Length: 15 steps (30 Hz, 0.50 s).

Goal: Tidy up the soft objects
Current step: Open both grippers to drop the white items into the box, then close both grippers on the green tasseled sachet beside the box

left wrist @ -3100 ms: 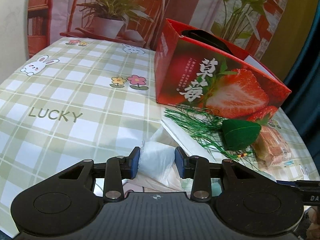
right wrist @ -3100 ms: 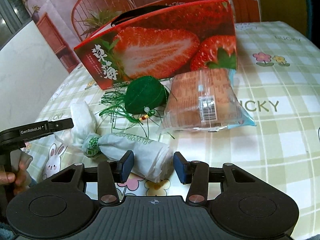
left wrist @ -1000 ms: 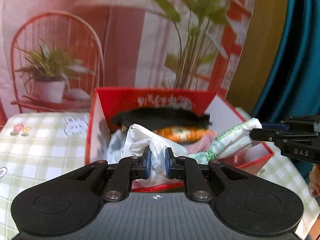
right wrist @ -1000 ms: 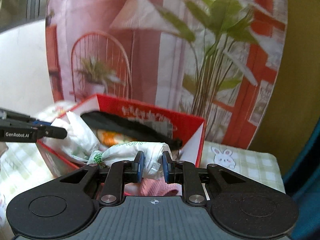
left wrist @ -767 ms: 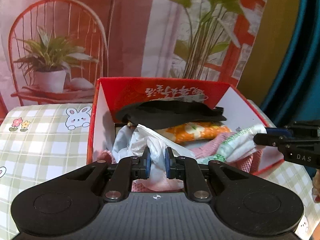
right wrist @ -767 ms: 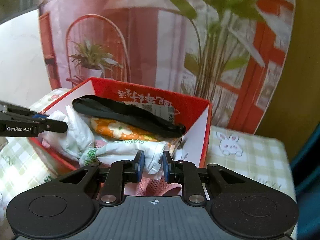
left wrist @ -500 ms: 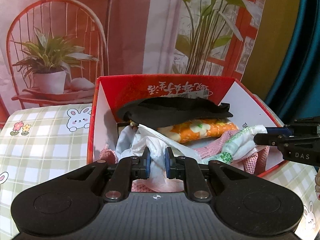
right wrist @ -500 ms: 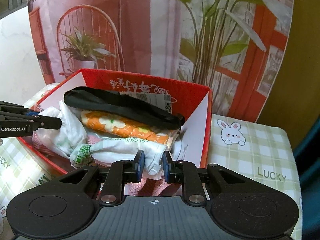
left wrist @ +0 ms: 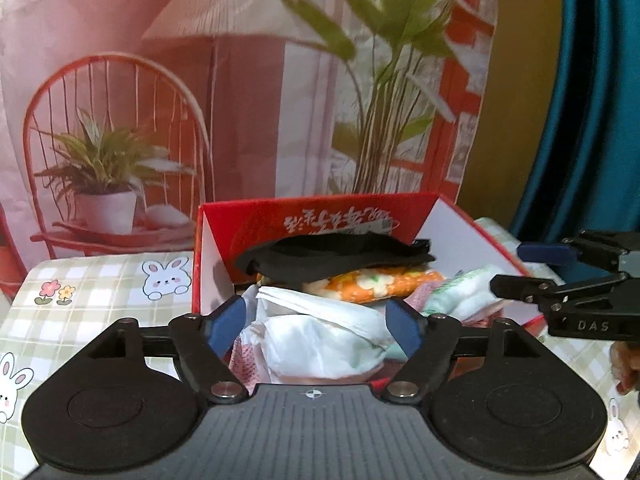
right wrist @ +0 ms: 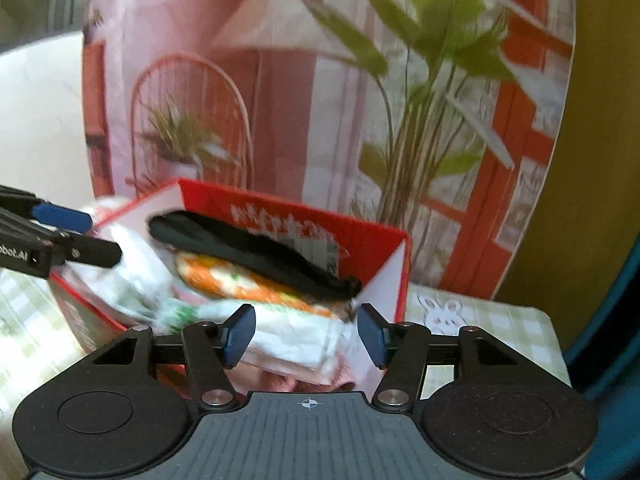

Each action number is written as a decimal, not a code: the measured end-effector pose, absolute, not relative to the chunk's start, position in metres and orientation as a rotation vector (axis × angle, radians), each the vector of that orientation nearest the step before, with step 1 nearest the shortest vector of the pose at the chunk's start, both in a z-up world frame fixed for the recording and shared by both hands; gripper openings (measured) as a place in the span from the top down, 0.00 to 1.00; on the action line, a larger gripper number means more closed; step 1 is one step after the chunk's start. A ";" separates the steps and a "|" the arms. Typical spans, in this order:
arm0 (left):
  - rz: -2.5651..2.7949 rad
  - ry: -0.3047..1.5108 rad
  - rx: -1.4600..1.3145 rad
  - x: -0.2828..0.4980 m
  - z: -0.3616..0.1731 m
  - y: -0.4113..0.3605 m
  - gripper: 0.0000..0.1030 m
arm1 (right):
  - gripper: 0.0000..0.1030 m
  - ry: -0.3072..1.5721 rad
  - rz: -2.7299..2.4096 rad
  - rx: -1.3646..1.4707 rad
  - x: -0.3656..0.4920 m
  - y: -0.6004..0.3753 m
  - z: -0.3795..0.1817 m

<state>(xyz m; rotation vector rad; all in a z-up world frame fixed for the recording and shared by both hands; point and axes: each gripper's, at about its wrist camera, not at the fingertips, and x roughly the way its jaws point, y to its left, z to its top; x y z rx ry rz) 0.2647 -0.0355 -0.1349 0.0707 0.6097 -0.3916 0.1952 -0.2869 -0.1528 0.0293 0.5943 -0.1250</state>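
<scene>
I've got both tongs, left [left wrist: 316, 330] and right [right wrist: 306, 334], spread over the box [left wrist: 472, 236], bundles [left wrist: 320, 344] dropped in; next I back out.

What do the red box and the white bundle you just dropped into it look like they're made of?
Red box: looks like printed cardboard, glossy red outside, matte white inside, with crisp folded edges.
White bundle: seems to be thin crinkled plastic film, slightly translucent, with faint green print; its contents are hidden. Both grippers are open.
</scene>
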 end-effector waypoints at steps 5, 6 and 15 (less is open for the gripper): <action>-0.401 0.575 0.038 0.233 -0.131 -0.029 0.23 | 0.48 0.535 -0.072 0.042 0.170 -0.267 -0.150; -0.406 0.573 0.029 0.227 -0.131 -0.026 0.23 | 0.48 0.532 -0.054 0.038 0.166 -0.262 -0.150; -0.455 0.625 0.021 0.184 -0.152 -0.008 0.24 | 0.49 0.587 0.083 -0.015 0.130 -0.219 -0.165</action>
